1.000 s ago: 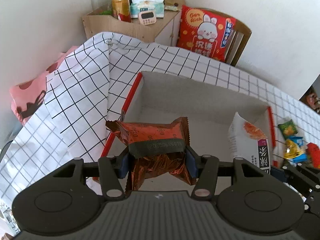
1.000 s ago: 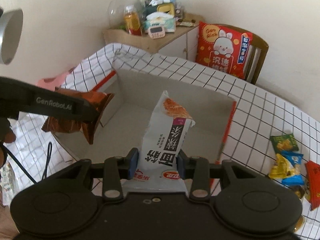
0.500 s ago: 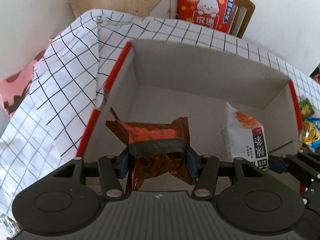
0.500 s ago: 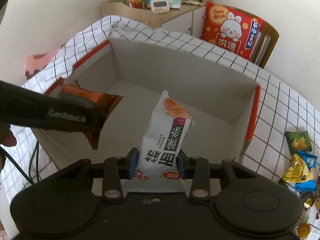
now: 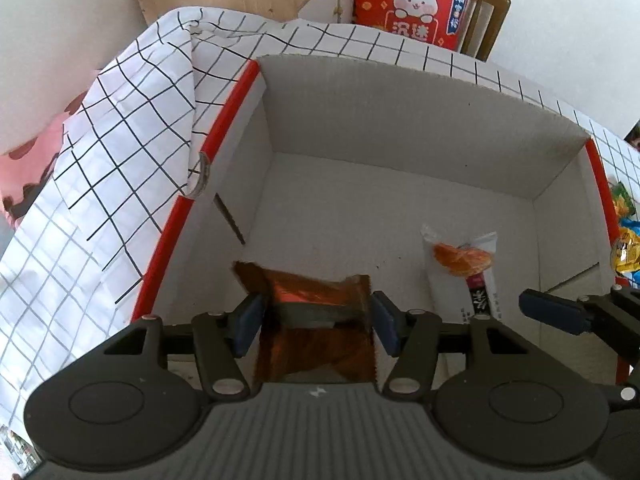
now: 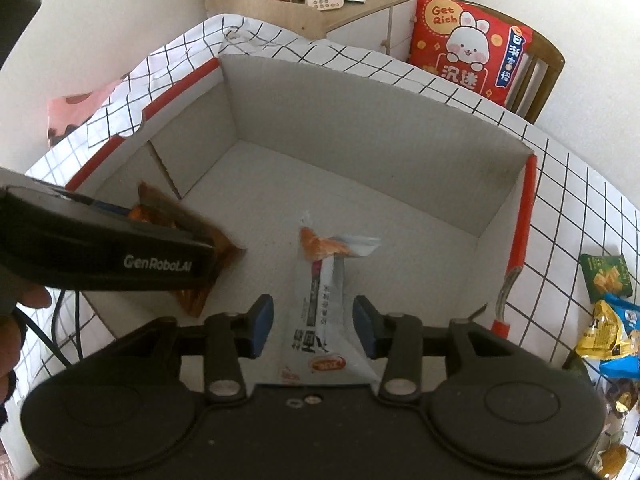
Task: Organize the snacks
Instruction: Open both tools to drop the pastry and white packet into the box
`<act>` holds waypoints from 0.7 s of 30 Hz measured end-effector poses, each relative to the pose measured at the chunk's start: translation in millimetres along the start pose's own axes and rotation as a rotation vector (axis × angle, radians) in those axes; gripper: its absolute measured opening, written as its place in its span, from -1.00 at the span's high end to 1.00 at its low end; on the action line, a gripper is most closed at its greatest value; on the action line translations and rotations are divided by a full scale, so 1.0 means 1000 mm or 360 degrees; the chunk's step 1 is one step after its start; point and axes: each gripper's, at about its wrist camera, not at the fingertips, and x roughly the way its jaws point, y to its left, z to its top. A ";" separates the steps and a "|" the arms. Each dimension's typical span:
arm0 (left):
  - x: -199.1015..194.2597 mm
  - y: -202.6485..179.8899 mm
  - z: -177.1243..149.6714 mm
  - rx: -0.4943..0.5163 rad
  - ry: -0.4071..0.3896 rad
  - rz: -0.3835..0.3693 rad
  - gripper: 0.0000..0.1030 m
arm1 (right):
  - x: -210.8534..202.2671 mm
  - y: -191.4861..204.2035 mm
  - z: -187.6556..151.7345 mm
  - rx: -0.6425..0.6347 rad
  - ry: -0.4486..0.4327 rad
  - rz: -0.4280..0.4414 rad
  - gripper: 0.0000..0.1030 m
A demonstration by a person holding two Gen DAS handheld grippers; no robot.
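A grey cardboard box (image 5: pixel 400 112) with red-taped side rims lies open on the checked cloth. My left gripper (image 5: pixel 318 320) hangs low inside it, near the left wall. Its jaws are opening, and a shiny orange snack packet (image 5: pixel 320 292) sags between the pads with narrow gaps on both sides. My right gripper (image 6: pixel 314 326) is beside it, also opening. A white noodle-snack packet (image 6: pixel 324 280) lies between its pads, well apart from both, its far end on the box (image 6: pixel 360 120) floor. The right wrist view shows the orange packet (image 6: pixel 224 248) under the left tool's black body.
Several loose snack packets (image 6: pixel 608 280) lie on the checked tablecloth (image 5: pixel 120 152) right of the box. Behind the table stand a chair with a red rabbit cushion (image 6: pixel 468 44) and a wooden cabinet (image 6: pixel 280 12) with a timer and bottles. A hand (image 6: pixel 24 300) is at the left edge.
Both grippers sank into the box. Their jaws widened, and the orange and white packets, gripped upright before, slipped down and now tilt toward the box floor.
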 end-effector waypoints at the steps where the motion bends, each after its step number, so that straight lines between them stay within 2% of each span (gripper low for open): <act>1: -0.002 0.001 0.000 -0.0004 -0.0011 -0.0005 -0.15 | -0.002 -0.001 -0.001 0.0007 -0.0005 0.0004 0.10; 15: -0.062 -0.002 -0.018 0.0024 -0.0218 -0.0047 -0.20 | -0.059 -0.011 -0.009 0.0076 -0.0180 0.0055 -0.24; 21: -0.088 -0.008 -0.029 0.0054 -0.0315 -0.0072 -0.21 | -0.086 -0.018 -0.018 0.0112 -0.0253 0.0066 -0.25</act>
